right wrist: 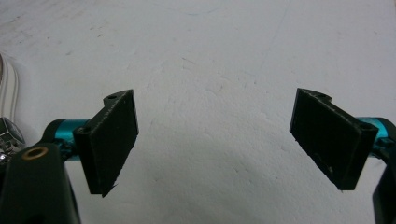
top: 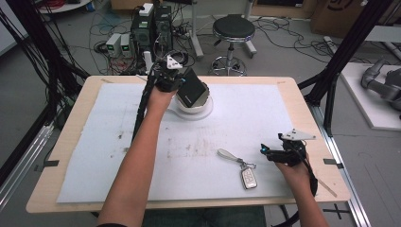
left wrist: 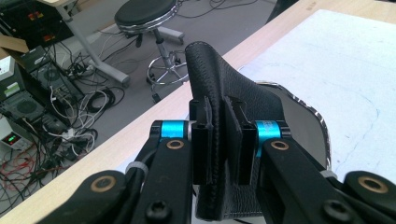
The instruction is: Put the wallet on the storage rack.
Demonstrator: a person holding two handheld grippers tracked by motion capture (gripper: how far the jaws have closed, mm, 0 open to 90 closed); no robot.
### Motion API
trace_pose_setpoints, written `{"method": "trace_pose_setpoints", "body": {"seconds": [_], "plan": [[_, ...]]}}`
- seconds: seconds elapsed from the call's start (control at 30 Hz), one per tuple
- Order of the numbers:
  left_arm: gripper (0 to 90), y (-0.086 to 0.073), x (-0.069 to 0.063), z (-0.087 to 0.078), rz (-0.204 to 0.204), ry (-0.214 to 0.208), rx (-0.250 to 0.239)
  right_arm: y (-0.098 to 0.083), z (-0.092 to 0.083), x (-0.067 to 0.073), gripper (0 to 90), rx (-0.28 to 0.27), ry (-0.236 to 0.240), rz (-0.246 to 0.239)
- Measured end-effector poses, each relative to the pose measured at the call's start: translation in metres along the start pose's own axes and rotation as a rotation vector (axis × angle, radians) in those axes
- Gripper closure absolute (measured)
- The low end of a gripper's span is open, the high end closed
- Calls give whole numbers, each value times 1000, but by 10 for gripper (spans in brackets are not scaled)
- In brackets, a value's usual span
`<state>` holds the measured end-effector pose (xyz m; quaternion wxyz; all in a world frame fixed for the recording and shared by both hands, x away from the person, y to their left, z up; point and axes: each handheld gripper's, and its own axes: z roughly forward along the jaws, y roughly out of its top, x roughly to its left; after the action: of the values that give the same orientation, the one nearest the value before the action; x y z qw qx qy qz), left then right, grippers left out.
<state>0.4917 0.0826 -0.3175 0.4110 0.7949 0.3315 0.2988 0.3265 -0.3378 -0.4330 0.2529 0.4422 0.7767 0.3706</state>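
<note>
The left gripper (left wrist: 223,144) clamps a black leather wallet (top: 193,89) over a white round dish (top: 204,111); the right gripper (right wrist: 215,140) gapes beside a silver car key (top: 248,177).

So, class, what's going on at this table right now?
A person works two handheld grippers. The left gripper is shut on a black wallet, holding it over a white dish at the far side. The right gripper is open, empty, over the white mat near a car key.

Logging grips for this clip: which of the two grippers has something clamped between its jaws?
The left gripper, by the white plate: its jaws pinch the black leather wallet. The right gripper has its jaws wide apart over the bare mat.
</note>
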Motion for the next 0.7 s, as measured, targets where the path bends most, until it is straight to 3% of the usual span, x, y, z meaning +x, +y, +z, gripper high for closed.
{"method": "trace_pose_setpoints", "body": {"seconds": [0.33,0.57,0.6,0.7], "plan": [[813,1,-4,6,30,14,11,-1,-1,-1,154,0,-3,5],[812,-10,-16,19,42,-17,41,-1,-1,-1,155,4,-1,1],[809,-12,-18,20,50,-3,36,-1,-1,-1,154,5,-1,0],[801,-12,-14,20,24,-18,37,-1,-1,-1,154,2,-3,-1]]}}
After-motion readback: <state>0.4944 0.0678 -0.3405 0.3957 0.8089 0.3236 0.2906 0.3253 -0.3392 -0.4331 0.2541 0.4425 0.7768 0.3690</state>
